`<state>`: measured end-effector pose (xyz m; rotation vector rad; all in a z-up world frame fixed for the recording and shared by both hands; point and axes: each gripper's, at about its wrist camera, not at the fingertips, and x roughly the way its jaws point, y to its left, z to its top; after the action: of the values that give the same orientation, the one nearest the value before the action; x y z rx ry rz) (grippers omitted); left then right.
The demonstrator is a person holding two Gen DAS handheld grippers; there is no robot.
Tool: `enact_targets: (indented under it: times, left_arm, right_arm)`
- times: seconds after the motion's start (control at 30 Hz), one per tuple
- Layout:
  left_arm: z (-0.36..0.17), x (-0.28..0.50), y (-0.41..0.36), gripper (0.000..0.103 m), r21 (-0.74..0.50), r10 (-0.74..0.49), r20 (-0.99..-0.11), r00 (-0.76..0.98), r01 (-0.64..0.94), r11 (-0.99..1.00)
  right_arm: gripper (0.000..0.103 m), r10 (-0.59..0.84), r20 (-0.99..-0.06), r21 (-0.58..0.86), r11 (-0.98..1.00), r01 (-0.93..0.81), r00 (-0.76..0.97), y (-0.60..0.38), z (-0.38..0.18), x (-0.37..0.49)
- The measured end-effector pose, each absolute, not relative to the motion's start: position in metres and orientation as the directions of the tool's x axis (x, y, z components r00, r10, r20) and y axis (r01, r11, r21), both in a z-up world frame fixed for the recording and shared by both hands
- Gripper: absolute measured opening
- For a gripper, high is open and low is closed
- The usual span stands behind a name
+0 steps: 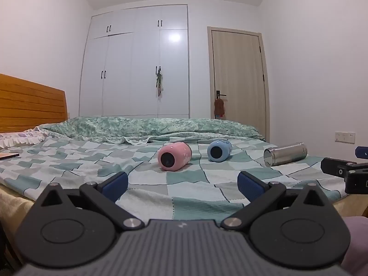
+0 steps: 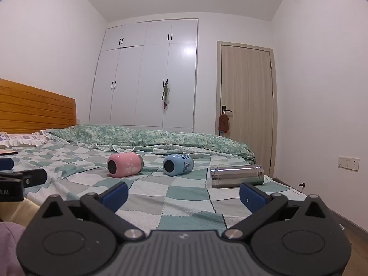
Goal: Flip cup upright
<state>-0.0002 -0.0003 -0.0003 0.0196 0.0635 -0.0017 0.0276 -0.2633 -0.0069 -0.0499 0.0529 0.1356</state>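
Note:
Three cups lie on their sides on the checked bedspread: a pink cup (image 1: 174, 156) (image 2: 125, 164), a blue cup (image 1: 219, 150) (image 2: 178, 164) to its right, and a steel cup (image 1: 285, 154) (image 2: 237, 176) furthest right. My left gripper (image 1: 182, 184) is open and empty, low at the bed's near edge, well short of the pink cup. My right gripper (image 2: 184, 194) is open and empty, also at the near edge, its right finger (image 2: 254, 196) just in front of the steel cup. Each gripper shows at the other view's edge.
A rolled green quilt (image 1: 149, 127) lies across the bed behind the cups. A wooden headboard (image 1: 32, 103) and pillow are at left, with a flat dark object (image 1: 9, 156) on the bed. A wardrobe and door stand behind. Wood floor (image 2: 358, 241) is at right.

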Motion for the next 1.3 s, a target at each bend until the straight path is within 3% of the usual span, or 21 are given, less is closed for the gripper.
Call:
enact_targets:
  times: [1.3]
  left_arm:
    - [0.004, -0.004, -0.007, 0.103, 0.014, -0.004, -0.056, 0.998, 0.005, 1.000]
  right_arm:
    - [0.103, 0.134, -0.051, -0.043, 0.990, -0.136, 0.990, -0.263, -0.008, 0.029]
